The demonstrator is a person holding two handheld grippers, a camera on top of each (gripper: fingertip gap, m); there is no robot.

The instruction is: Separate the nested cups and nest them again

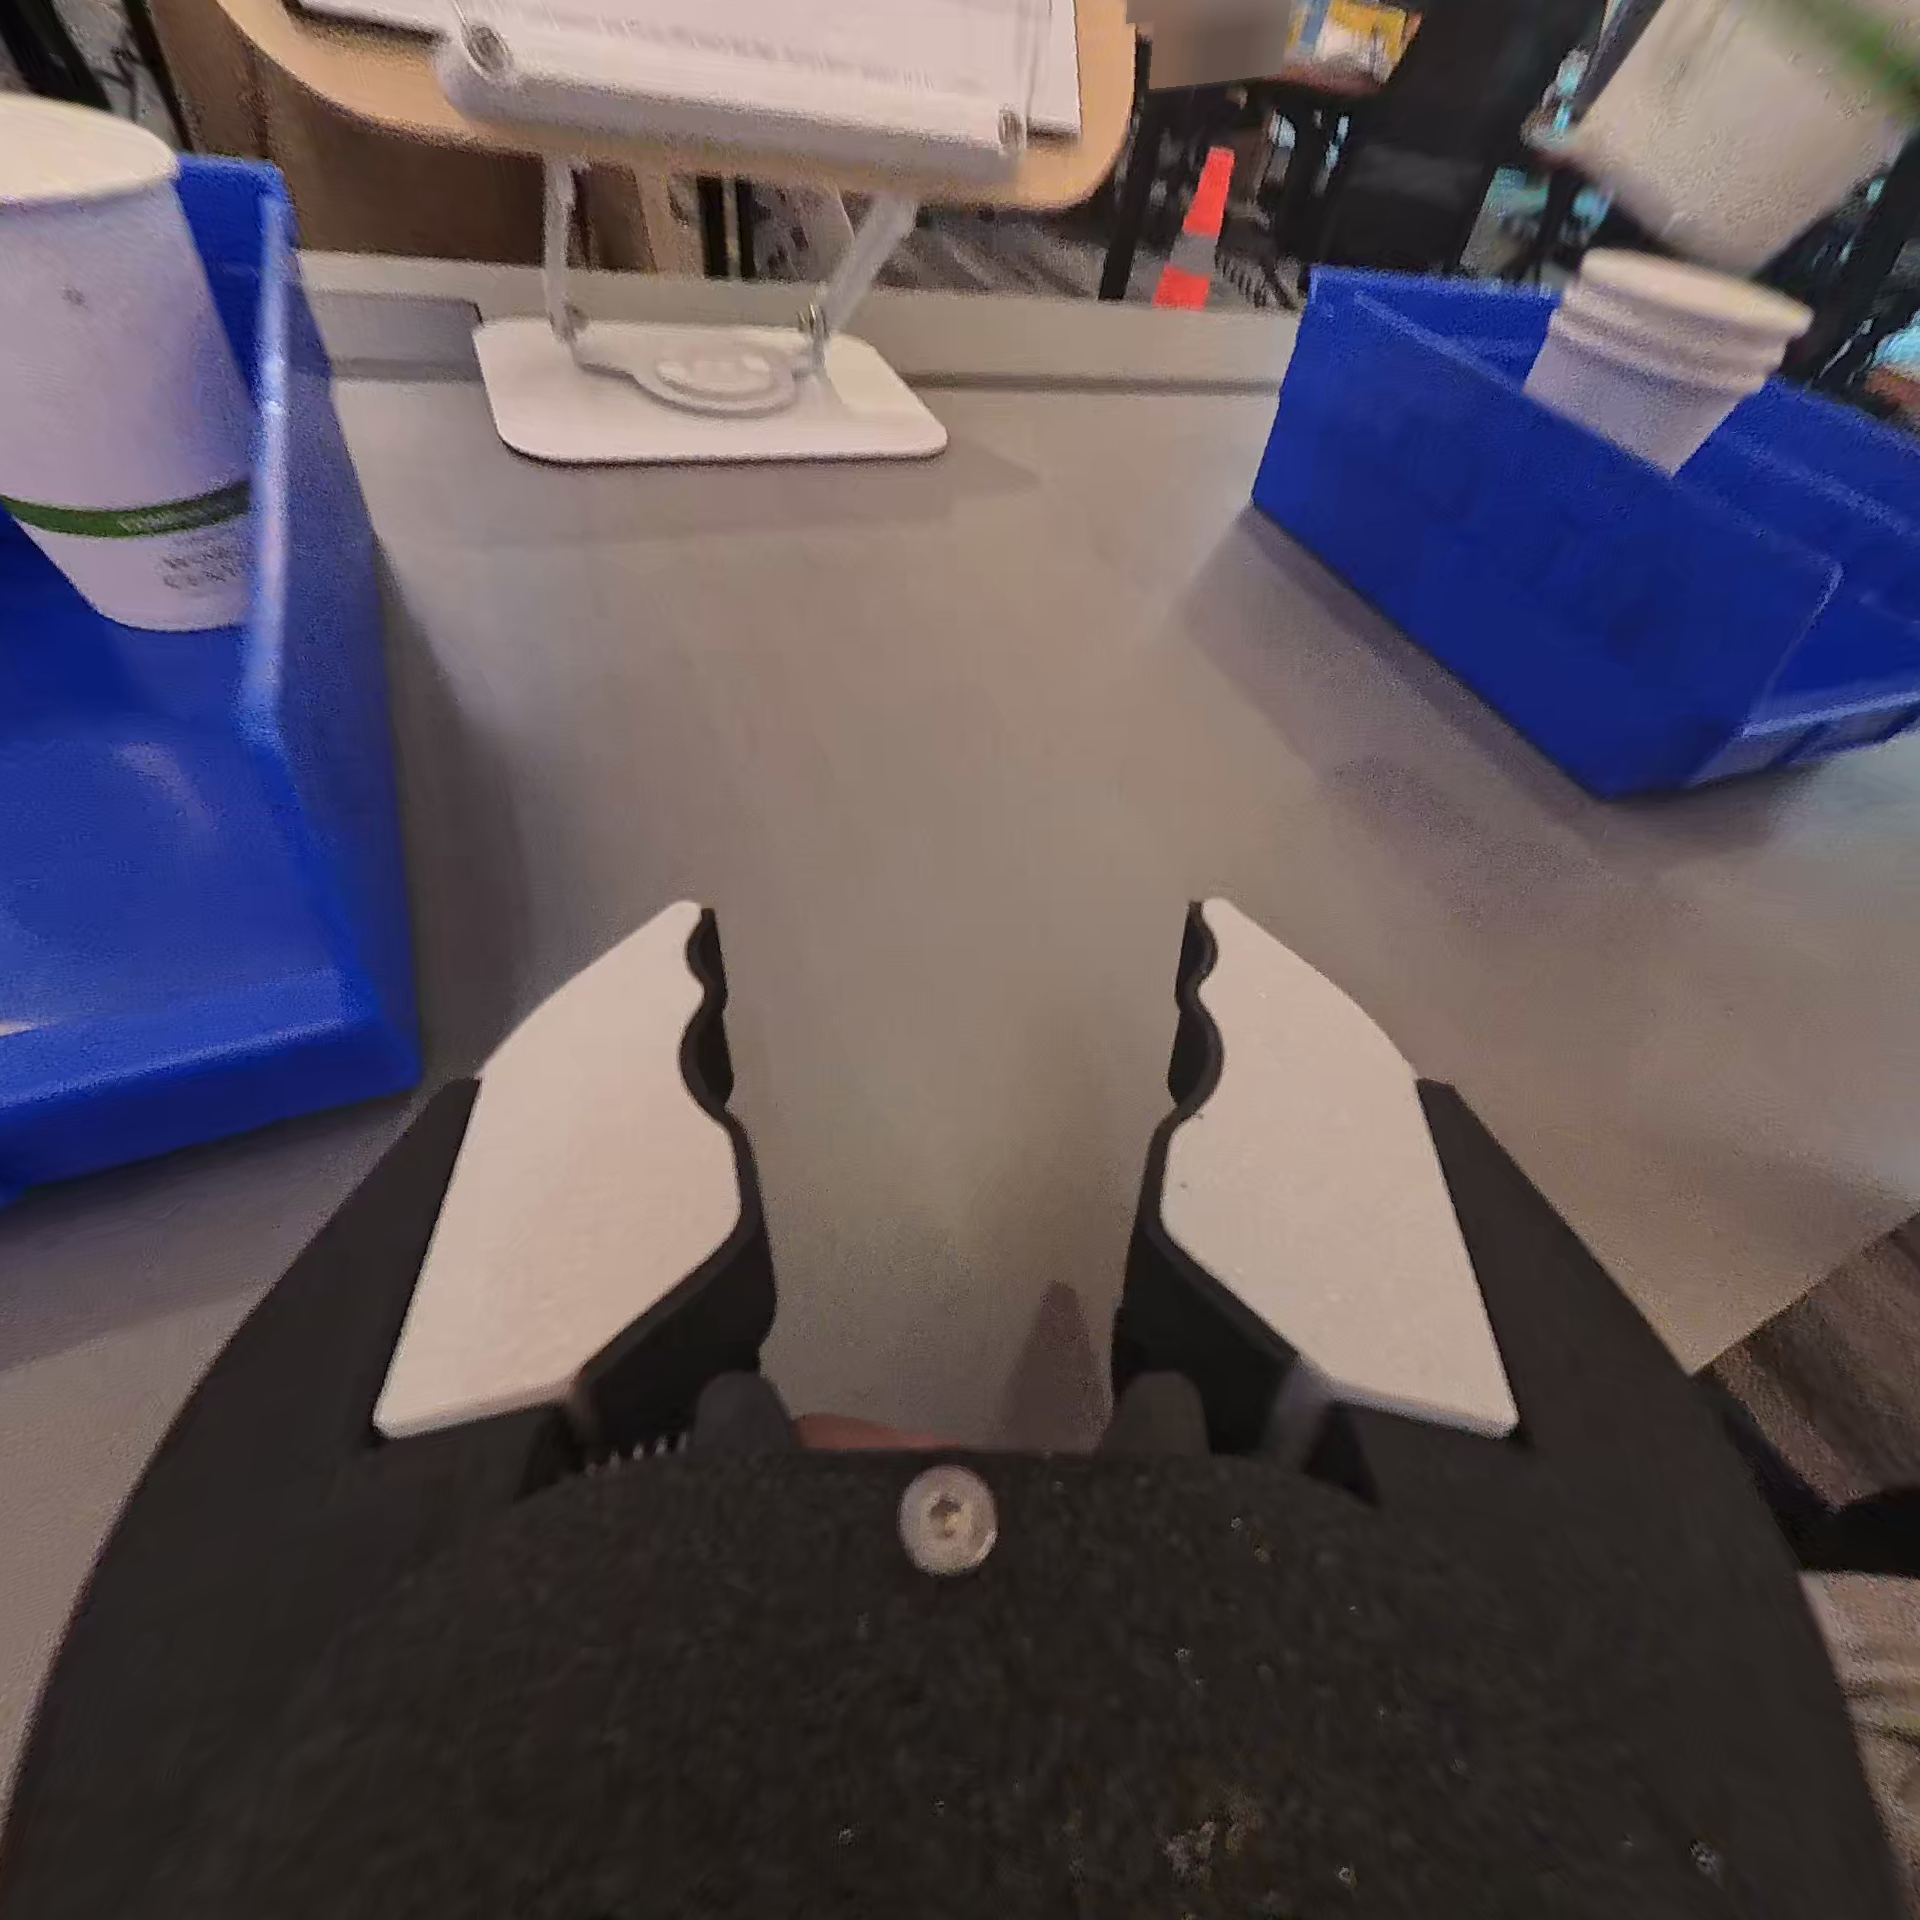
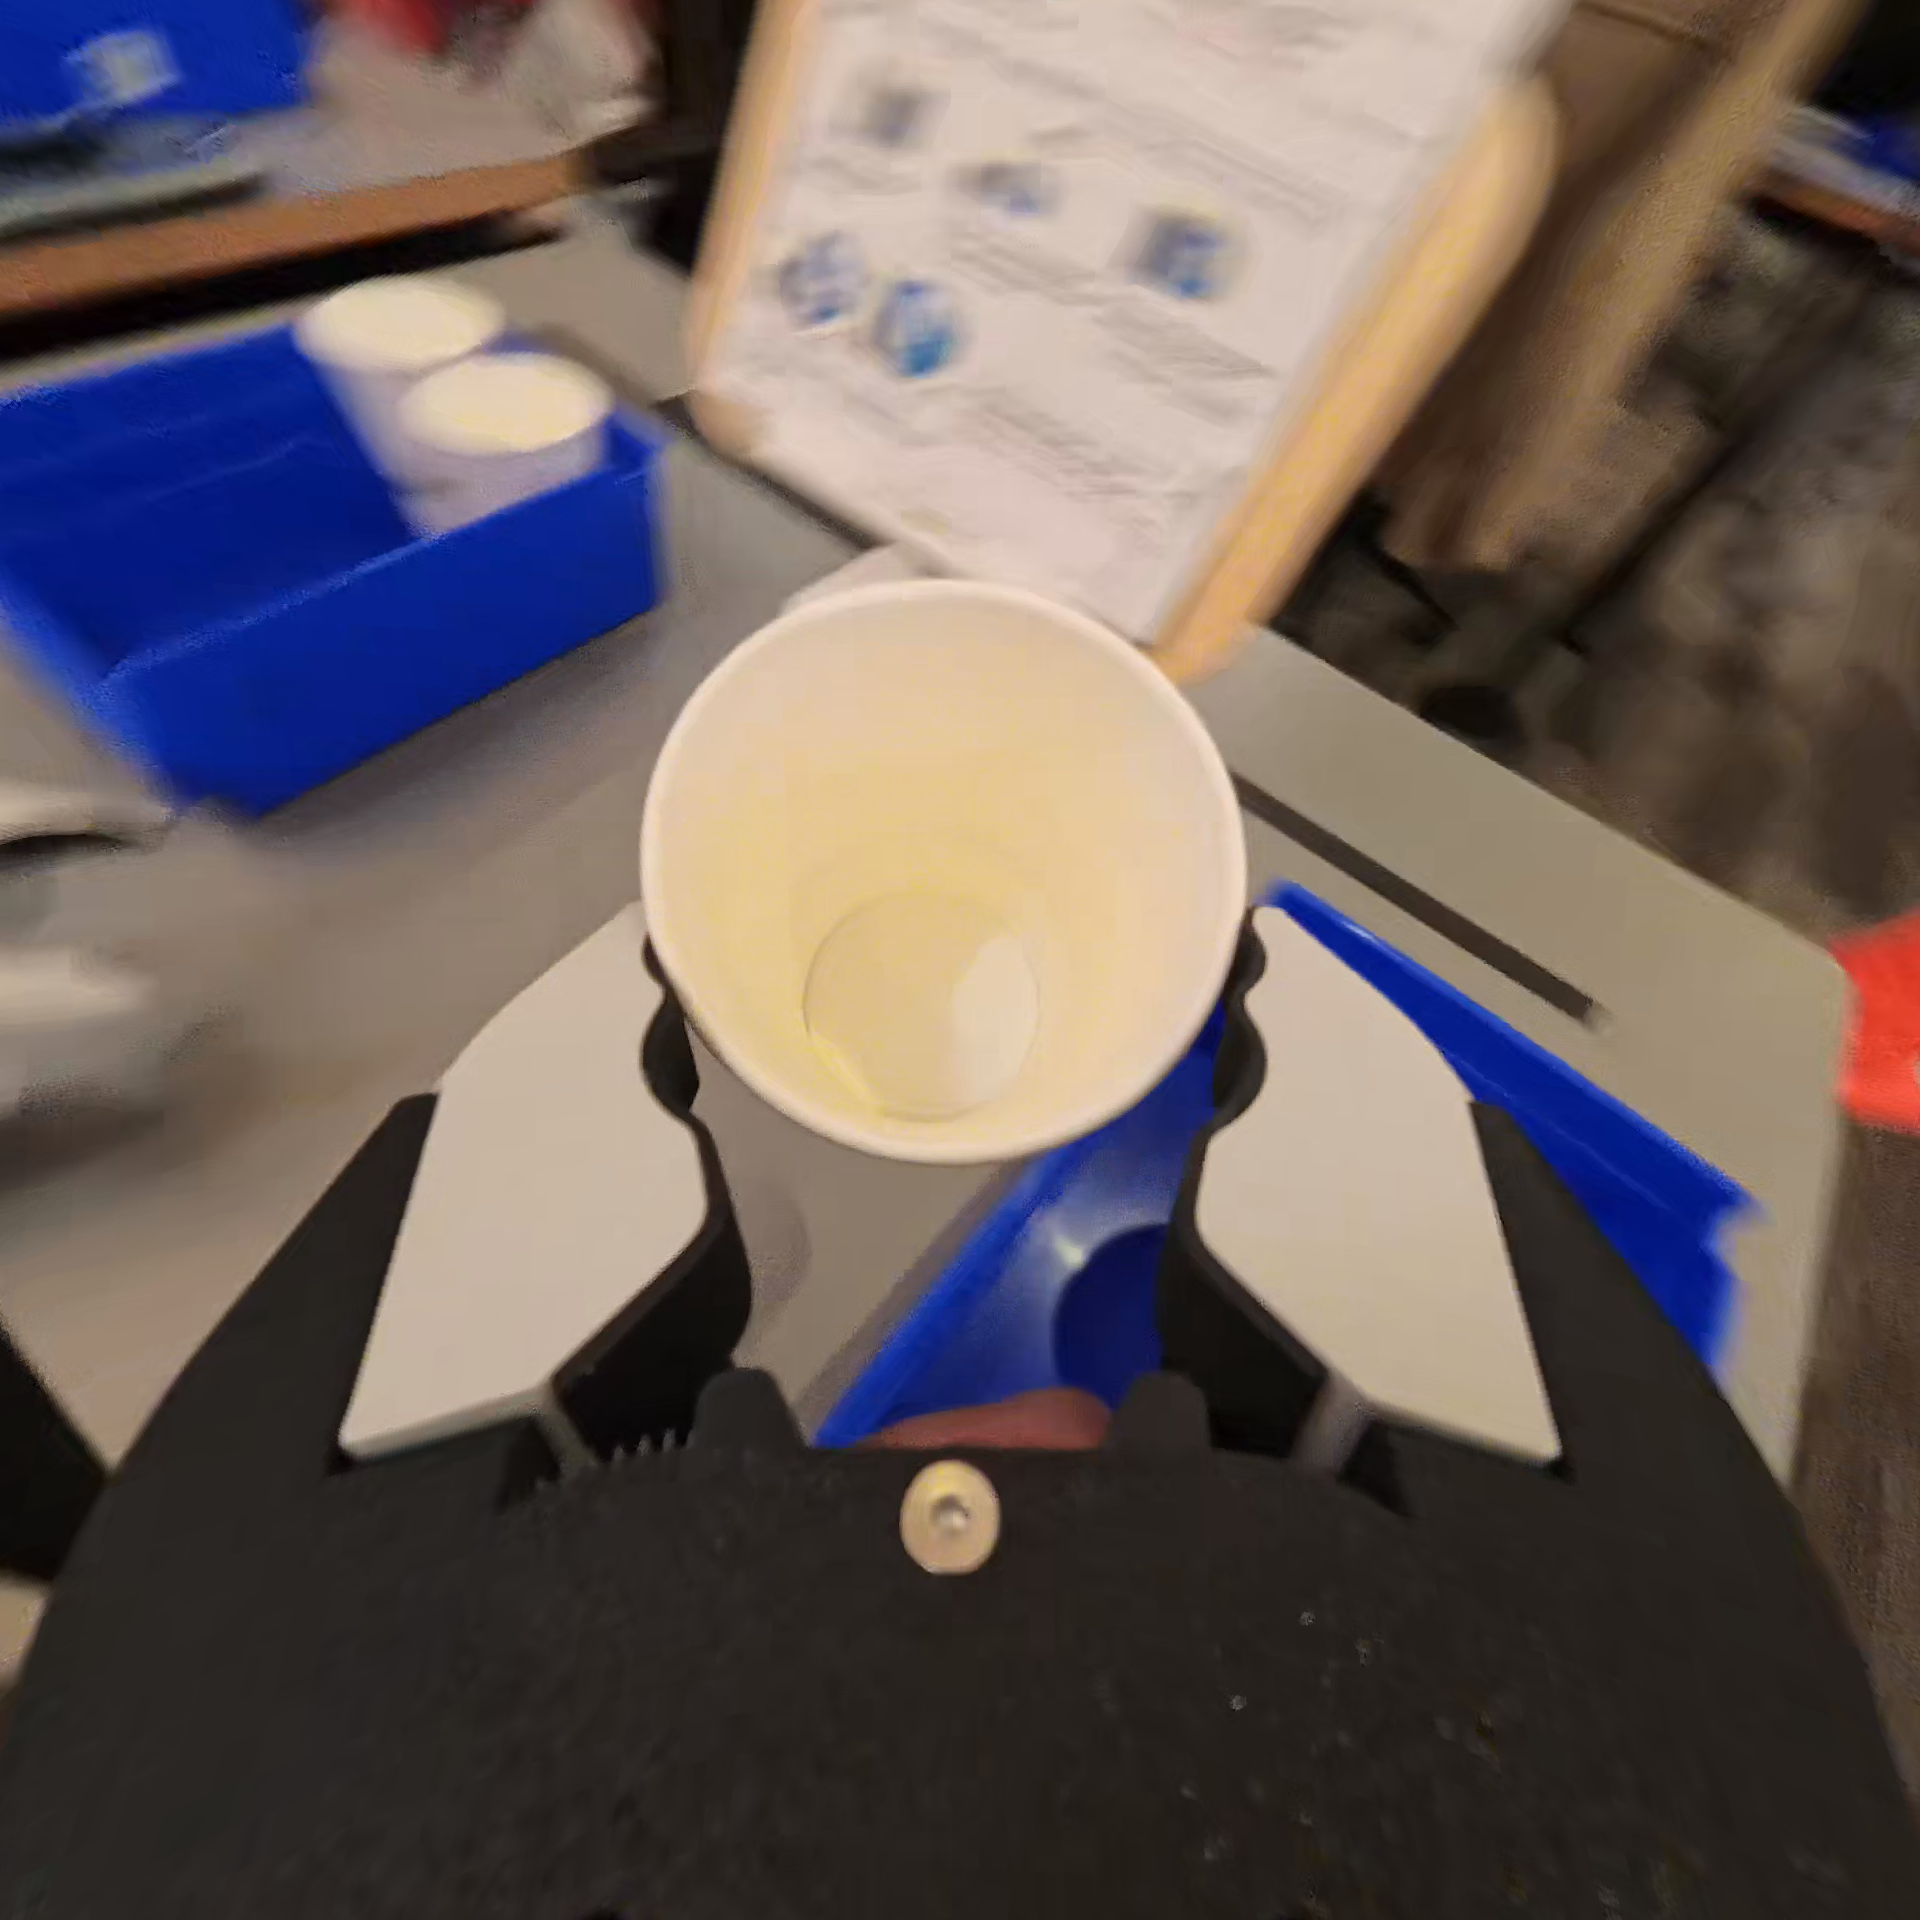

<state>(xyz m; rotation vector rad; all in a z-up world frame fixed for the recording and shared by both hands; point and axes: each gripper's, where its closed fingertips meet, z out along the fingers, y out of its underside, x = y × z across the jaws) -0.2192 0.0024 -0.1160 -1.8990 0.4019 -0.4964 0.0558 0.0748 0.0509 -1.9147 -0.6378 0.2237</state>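
Jaws of the right gripper [image 2: 943,940] clamp a paper cup [image 2: 940,868].

Your left wrist view is evenly lit and soft, with the blue bin [image 1: 187,831] at nine o'clock smeared. Your right wrist view blurs heavily toward the edges; only the paper cup [image 2: 940,862] at center stays sharp.
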